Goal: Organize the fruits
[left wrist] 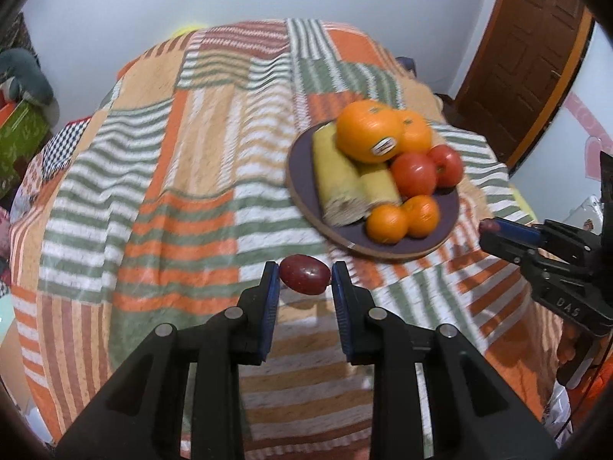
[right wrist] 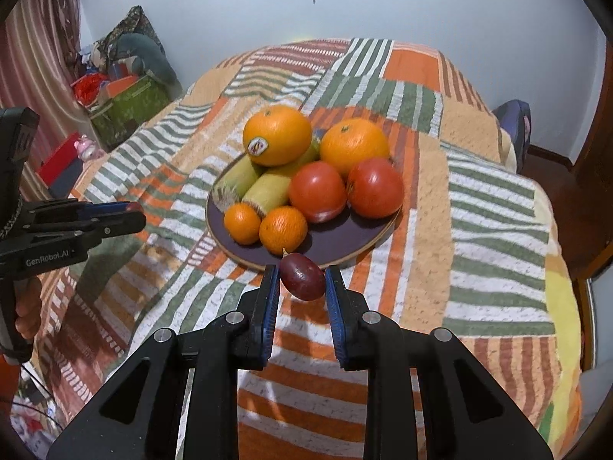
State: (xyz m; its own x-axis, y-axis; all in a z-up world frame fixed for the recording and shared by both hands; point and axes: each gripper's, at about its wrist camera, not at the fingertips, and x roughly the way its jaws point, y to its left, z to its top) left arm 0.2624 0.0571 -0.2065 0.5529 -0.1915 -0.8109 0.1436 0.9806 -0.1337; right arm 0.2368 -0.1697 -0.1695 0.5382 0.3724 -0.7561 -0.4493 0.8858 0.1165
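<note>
Left gripper: clamped on a dark red grape, pinched end to end between the blue pads, held above the striped bedspread just short of the plate. Right gripper: clamped on a second grape, directly at the plate's near rim. Both appear bound for the plate, where oranges, tomatoes and yellow-green fruit are already piled; bare space remains at the front

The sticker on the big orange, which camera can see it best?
The right wrist view: the sticker faces that camera and looks sharp on the big orange. The left wrist view also shows the sticker, but blurred and tilted.
</note>
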